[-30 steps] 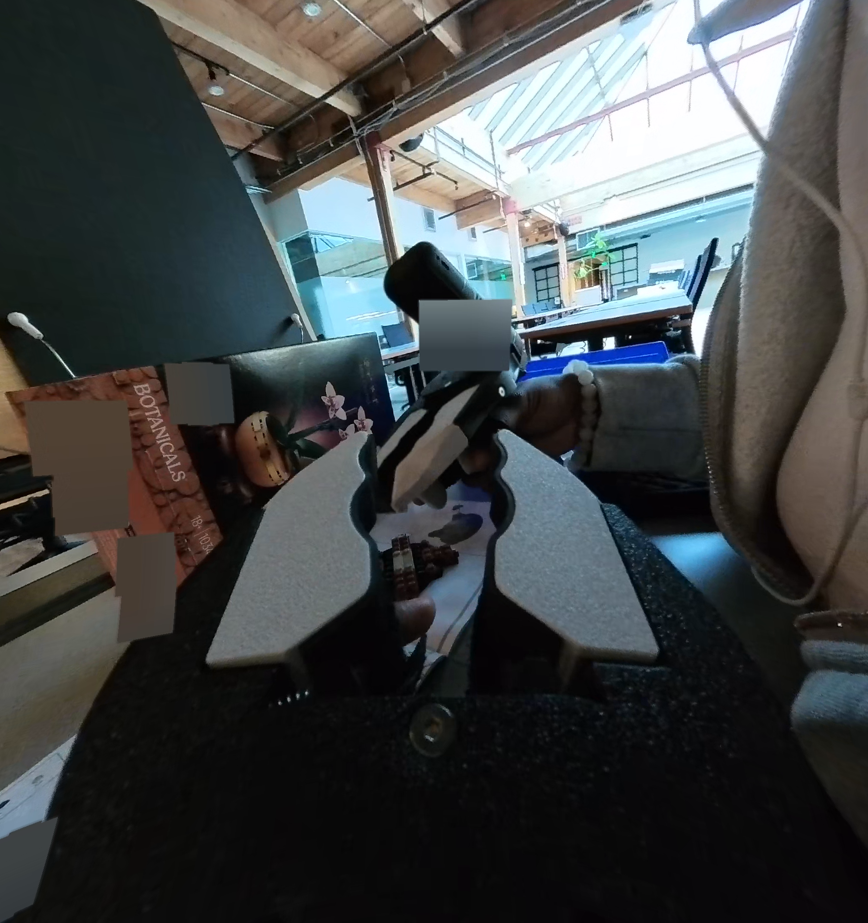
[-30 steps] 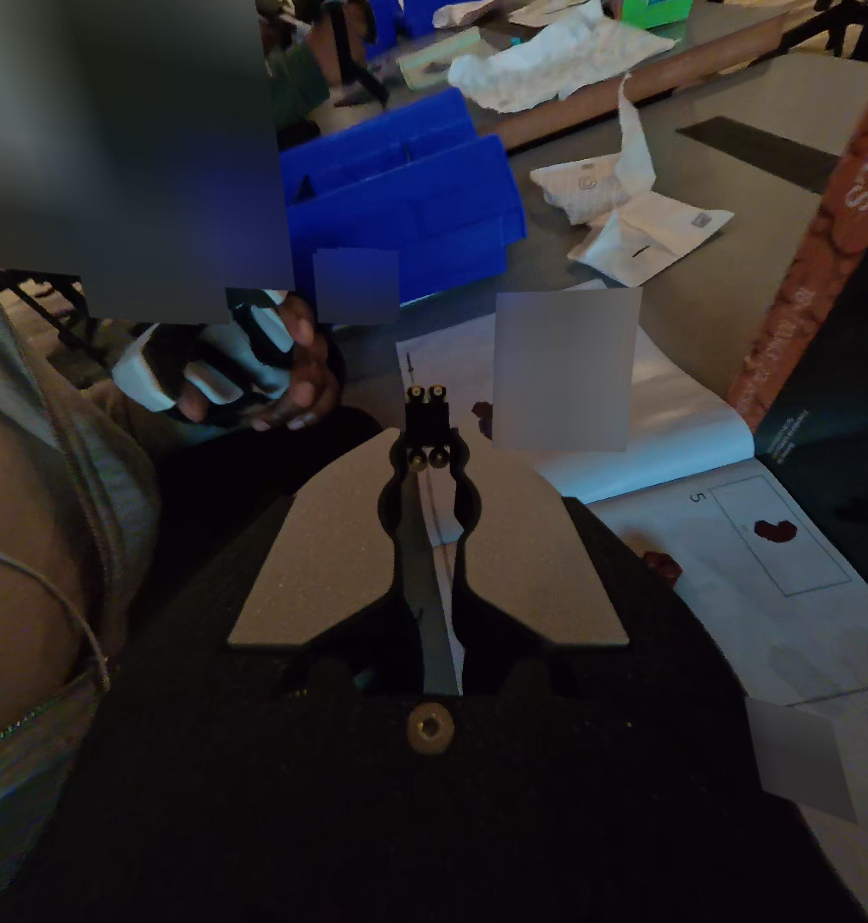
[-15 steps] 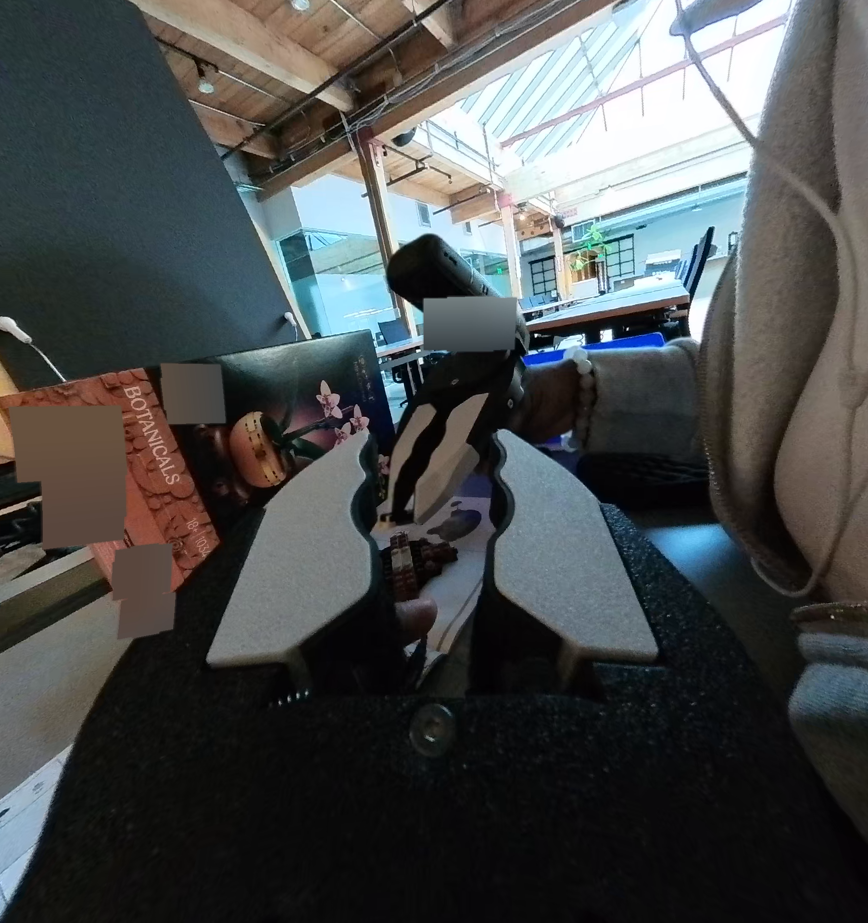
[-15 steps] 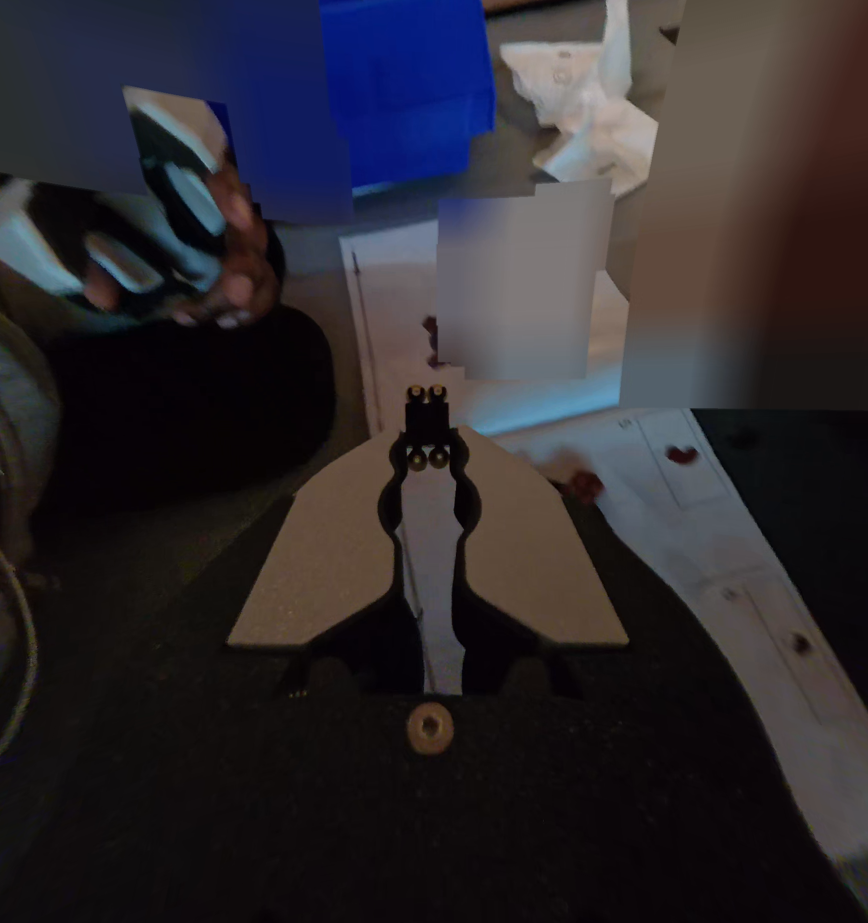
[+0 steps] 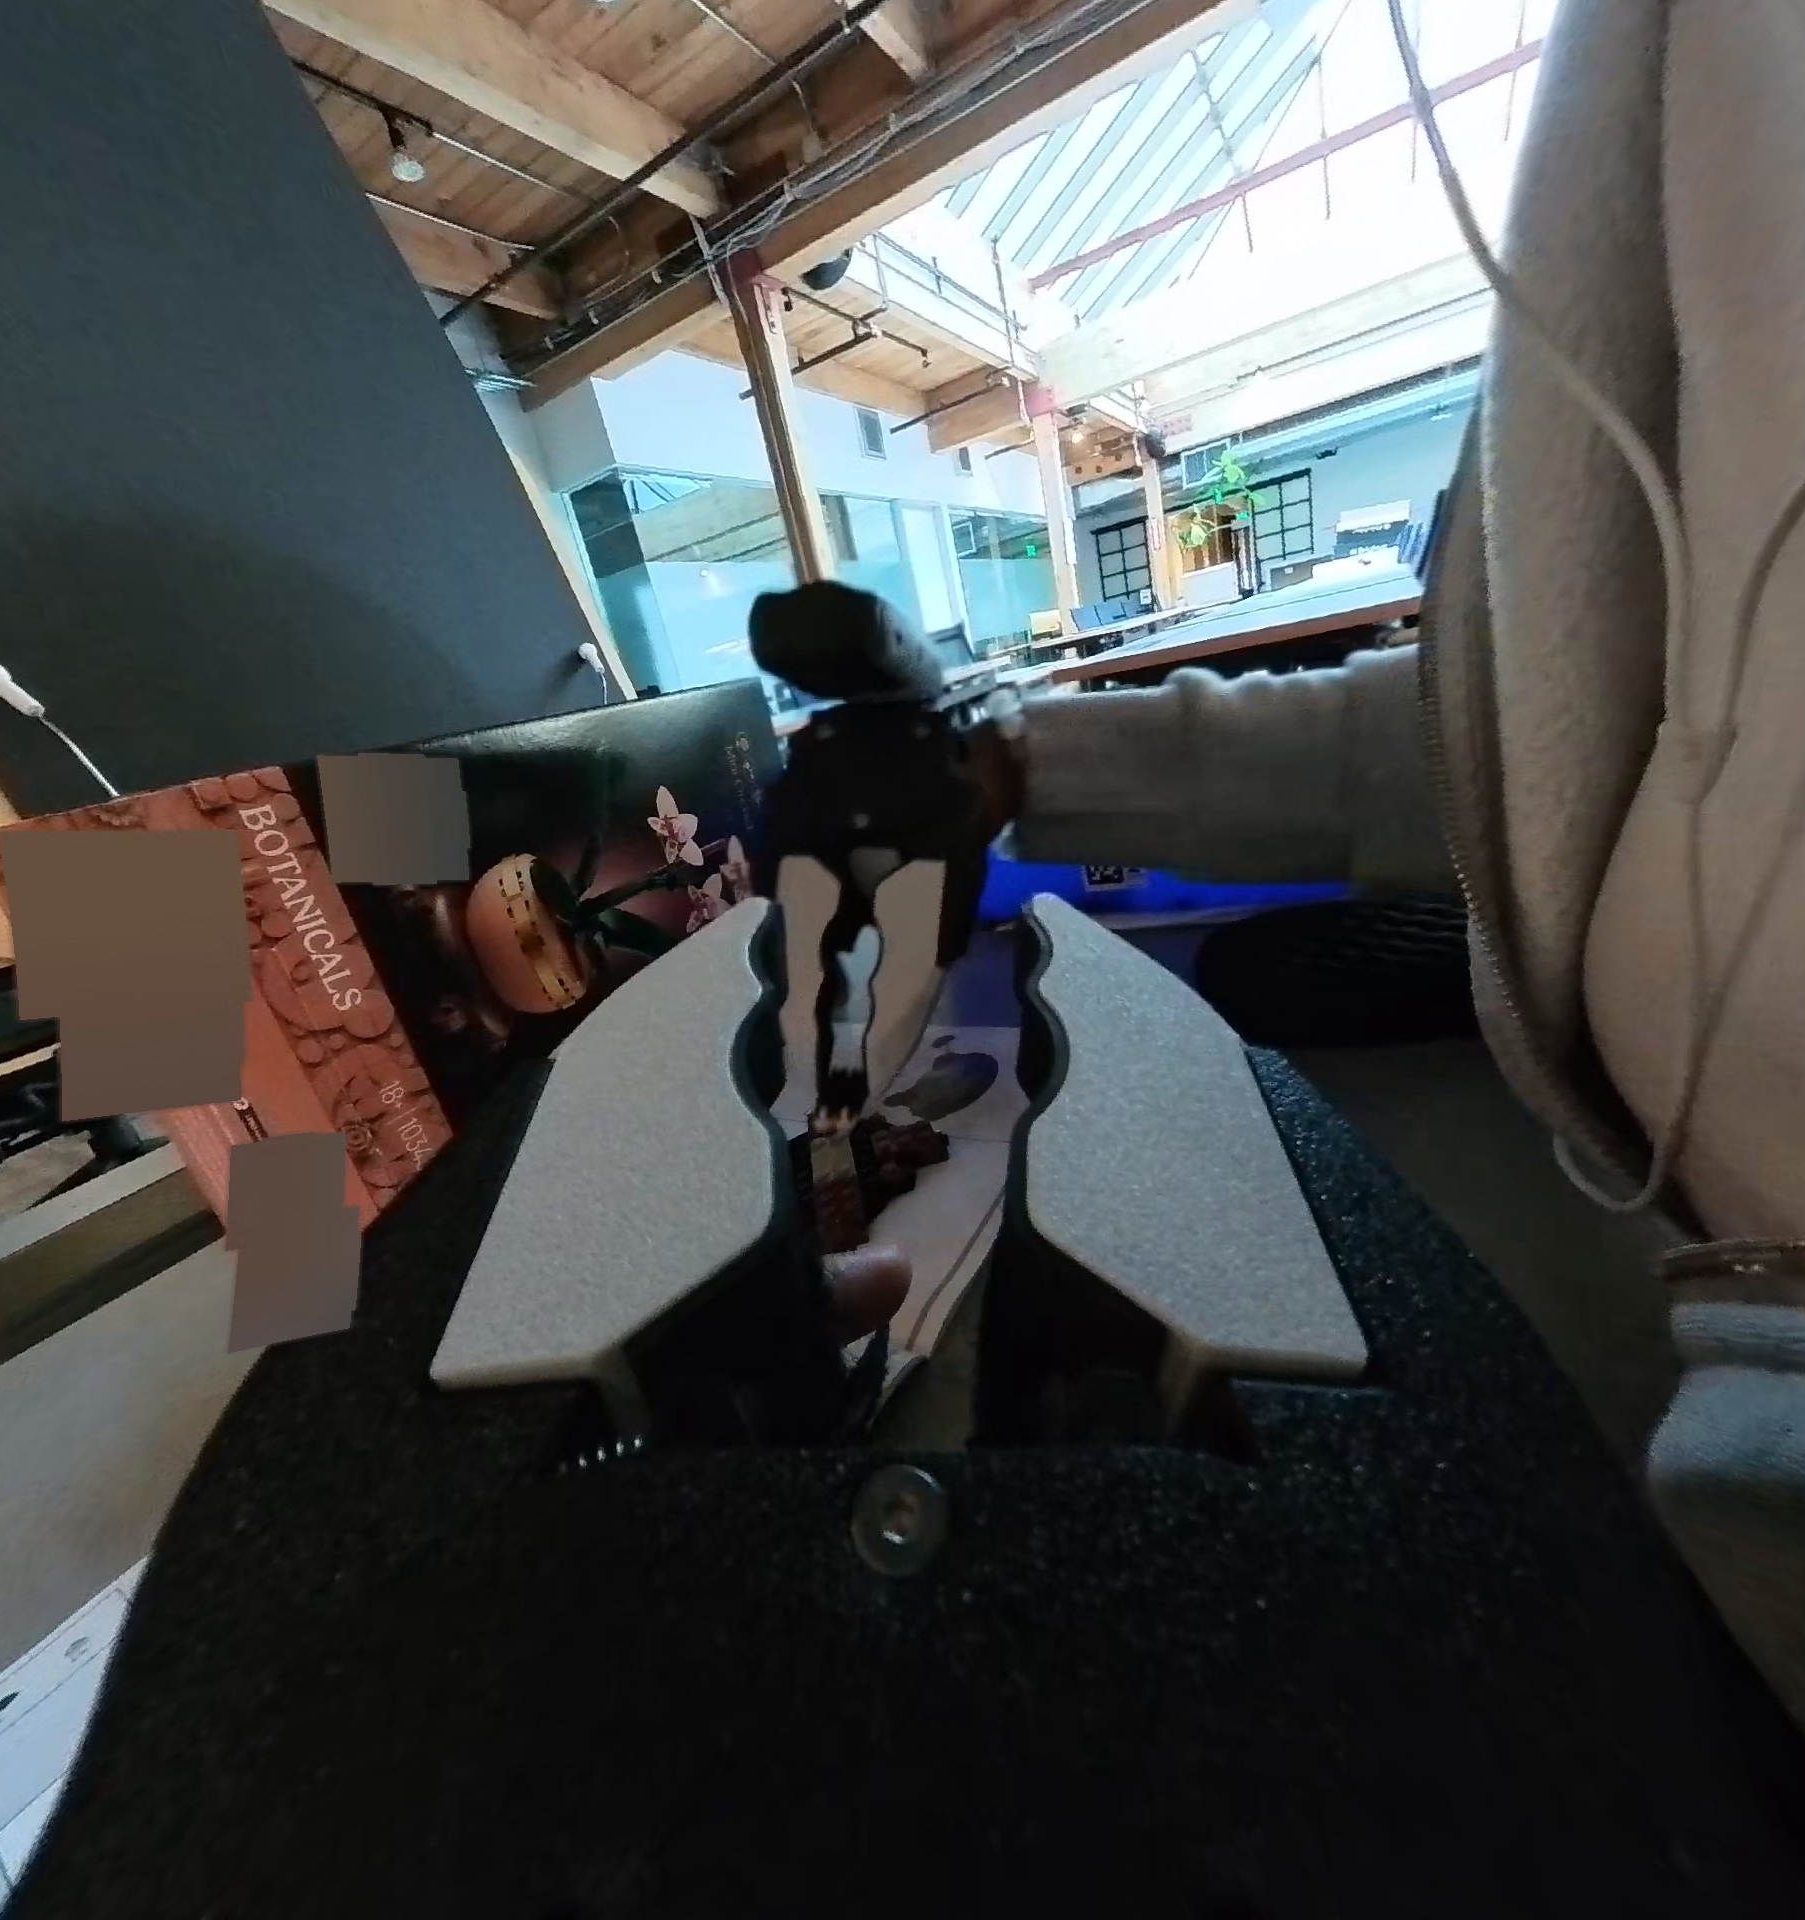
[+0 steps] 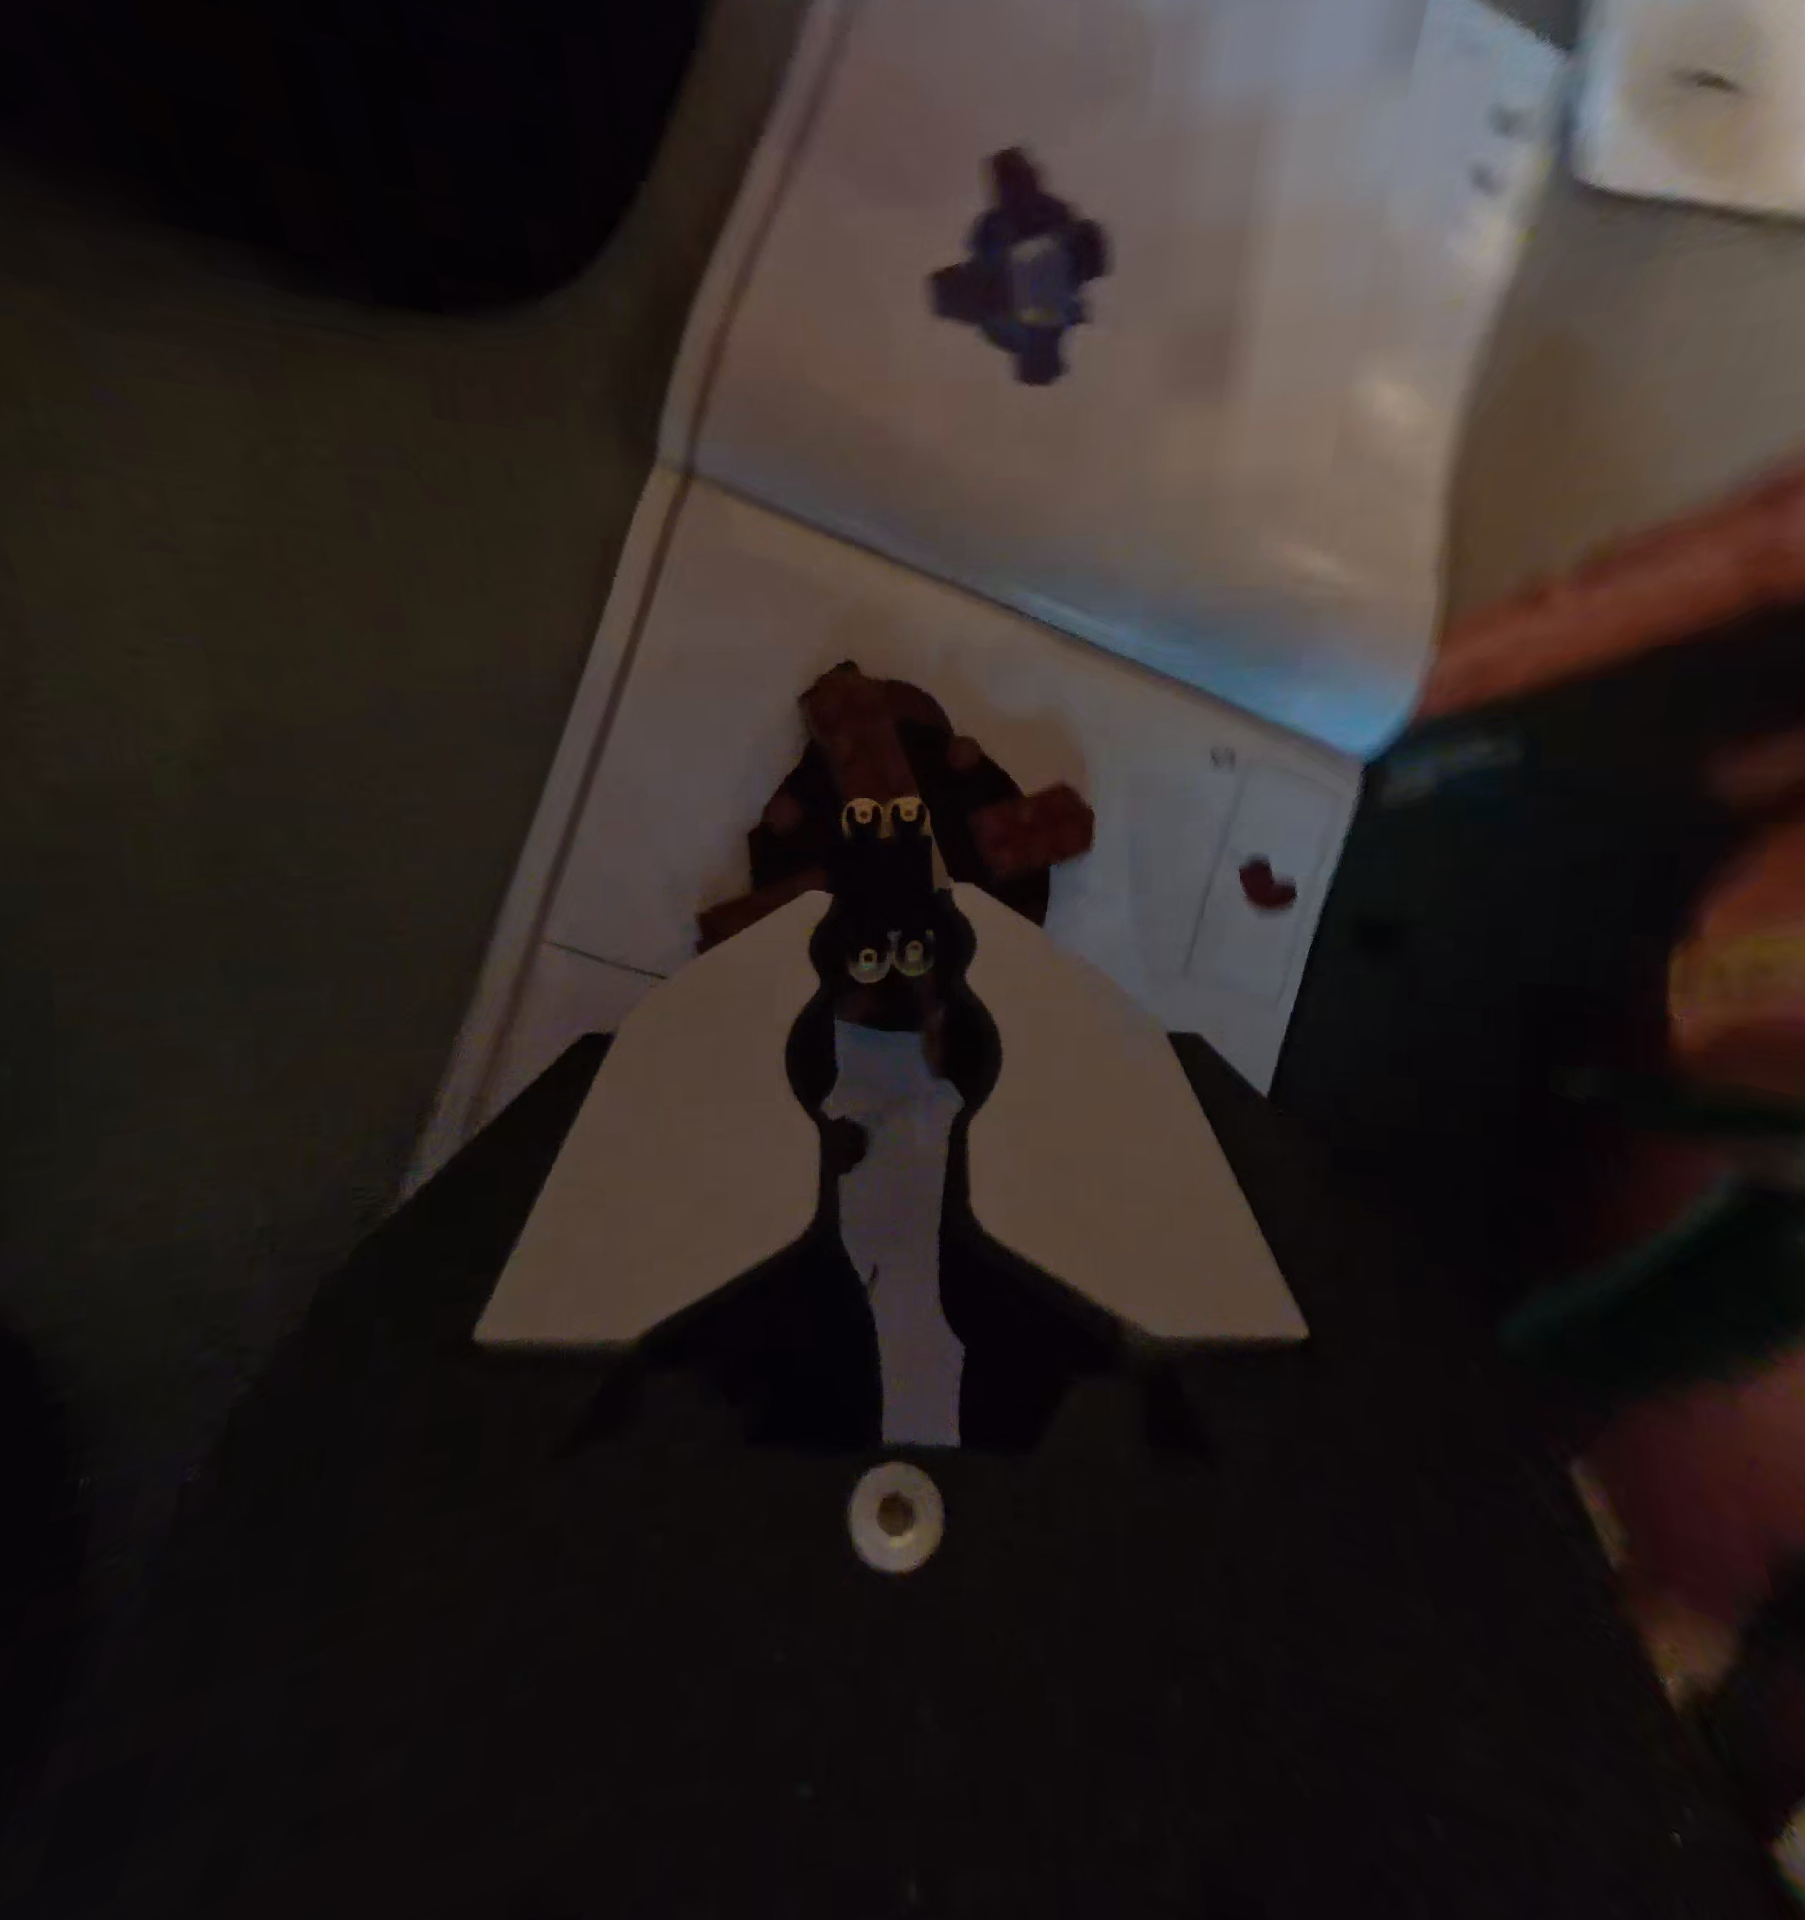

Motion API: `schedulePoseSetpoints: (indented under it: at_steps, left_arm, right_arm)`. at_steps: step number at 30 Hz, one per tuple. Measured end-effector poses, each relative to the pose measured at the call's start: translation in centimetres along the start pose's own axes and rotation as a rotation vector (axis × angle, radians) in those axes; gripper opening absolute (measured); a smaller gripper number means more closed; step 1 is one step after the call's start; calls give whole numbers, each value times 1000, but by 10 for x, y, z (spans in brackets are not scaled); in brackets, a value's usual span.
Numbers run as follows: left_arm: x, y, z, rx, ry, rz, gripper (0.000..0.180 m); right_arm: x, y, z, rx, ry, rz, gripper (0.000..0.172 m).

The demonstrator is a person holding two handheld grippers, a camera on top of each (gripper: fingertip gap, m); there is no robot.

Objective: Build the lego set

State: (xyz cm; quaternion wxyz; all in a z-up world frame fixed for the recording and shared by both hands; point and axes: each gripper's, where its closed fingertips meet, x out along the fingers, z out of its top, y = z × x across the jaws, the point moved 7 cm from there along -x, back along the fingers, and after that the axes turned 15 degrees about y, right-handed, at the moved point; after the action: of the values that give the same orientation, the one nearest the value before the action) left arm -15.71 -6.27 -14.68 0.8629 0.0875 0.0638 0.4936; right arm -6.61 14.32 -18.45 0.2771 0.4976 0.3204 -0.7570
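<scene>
My right gripper point(image 6: 882, 914) is shut on a small black piece with gold studs point(image 6: 882, 862) that sticks out past its fingertips. It hangs right over a brown brick assembly point(image 6: 856, 748) lying on an open white booklet point(image 6: 1085, 520). In the left wrist view the right gripper point(image 5: 856, 935) points straight down, and the black piece point(image 5: 841, 1091) is at the top of the brown assembly point(image 5: 867, 1153); I cannot tell whether they touch. My left gripper point(image 5: 898, 914) is open and low, and its fingers frame the assembly without touching it. A fingertip point(image 5: 867, 1288) shows low between them.
A dark box with an orchid picture and a reddish side point(image 5: 586, 862) stands behind the booklet; it is at the right in the right wrist view point(image 6: 1604, 935). A black pad point(image 5: 1324, 977) and a blue bin point(image 5: 1137, 894) lie beyond. A person's beige hoodie point(image 5: 1656, 727) fills the right. About 15 cm separates my left fingertips from my right.
My right gripper swung from a tilt to point straight down and came over the brown assembly, still shut on the black piece. My left gripper has hardly moved and stays open.
</scene>
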Motion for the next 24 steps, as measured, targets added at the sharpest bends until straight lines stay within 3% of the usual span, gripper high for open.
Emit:
schedulePoseSetpoints:
  at_steps: [6, 24]
  left_arm:
    - [-1, 1, 0, -8, -11, 4, 41]
    - [-2, 2, 0, -24, -14, 4, 41]
  right_arm:
    - [12, -12, 2, -190, 80, 99, 14]
    - [19, -18, 3, -255, 69, 159, 14]
